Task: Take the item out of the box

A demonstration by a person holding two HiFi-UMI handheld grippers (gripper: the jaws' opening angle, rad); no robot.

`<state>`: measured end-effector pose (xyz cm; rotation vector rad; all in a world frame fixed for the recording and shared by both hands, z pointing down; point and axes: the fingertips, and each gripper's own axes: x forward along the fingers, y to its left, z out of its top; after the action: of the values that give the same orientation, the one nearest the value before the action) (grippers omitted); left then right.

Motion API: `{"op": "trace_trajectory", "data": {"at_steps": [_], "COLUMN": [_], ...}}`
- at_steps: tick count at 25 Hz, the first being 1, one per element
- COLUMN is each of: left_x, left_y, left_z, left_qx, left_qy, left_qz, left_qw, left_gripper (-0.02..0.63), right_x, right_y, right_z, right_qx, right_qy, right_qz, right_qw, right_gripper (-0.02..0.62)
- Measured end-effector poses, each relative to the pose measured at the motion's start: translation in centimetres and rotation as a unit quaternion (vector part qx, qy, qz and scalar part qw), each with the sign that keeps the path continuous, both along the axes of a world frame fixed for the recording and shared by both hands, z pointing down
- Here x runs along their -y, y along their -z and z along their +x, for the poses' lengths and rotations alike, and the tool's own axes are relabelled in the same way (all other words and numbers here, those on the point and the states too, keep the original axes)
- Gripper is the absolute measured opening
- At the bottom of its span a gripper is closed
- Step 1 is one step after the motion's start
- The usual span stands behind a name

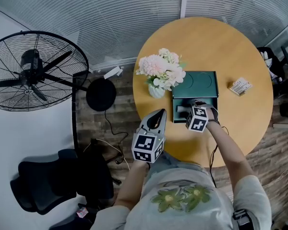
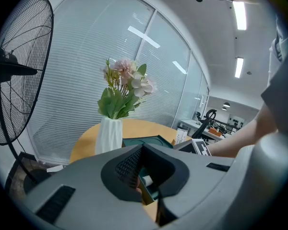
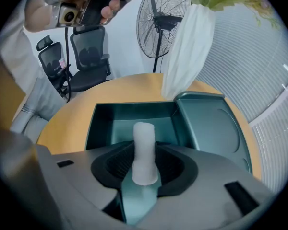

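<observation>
A dark green box (image 3: pixel 108 123) lies open on the round wooden table (image 1: pixel 221 47), with its lid (image 3: pixel 213 128) laid beside it. My right gripper (image 3: pixel 145 164) reaches into the box and is shut on a white cylindrical item (image 3: pixel 144 143), which sticks out past the jaws over the box floor. In the head view that gripper (image 1: pixel 191 105) sits at the near part of the box (image 1: pixel 180 102), with the lid (image 1: pixel 197 83) behind it. My left gripper (image 1: pixel 161 113) hovers at the table's near left edge, left of the box, shut and holding nothing. In its own view (image 2: pixel 144 150), the box (image 2: pixel 149 188) shows past its jaws.
A white vase of pink and white flowers (image 1: pixel 161 71) stands just left of the lid. A small printed packet (image 1: pixel 240 86) lies at the table's right. On the floor to the left are a standing fan (image 1: pixel 36 71) and a black office chair (image 1: pixel 53 181).
</observation>
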<state>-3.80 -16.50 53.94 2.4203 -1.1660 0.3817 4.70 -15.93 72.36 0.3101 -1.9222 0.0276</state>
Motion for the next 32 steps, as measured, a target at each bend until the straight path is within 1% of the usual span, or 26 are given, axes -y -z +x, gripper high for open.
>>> {"op": "trace_trajectory", "data": {"at_steps": [17,32], "left_x": [0.1,-0.1], "left_y": [0.0,0.5], "left_z": [0.1,0.3], "left_qx": [0.001,0.001], "left_qy": [0.001,0.001], "left_qz": [0.0,0.006], "left_qw": [1.0,1.0], "left_gripper": [0.003,0.003], "right_x": [-0.2,0.2], "right_y": [0.2,2.9], "right_z": [0.2,-0.3], "right_qx": [0.004,0.023], "right_qy": [-0.001,0.0], "right_qz": [-0.007,0.016], "right_qw": [1.0,1.0], "right_gripper": [0.144,0.144]}}
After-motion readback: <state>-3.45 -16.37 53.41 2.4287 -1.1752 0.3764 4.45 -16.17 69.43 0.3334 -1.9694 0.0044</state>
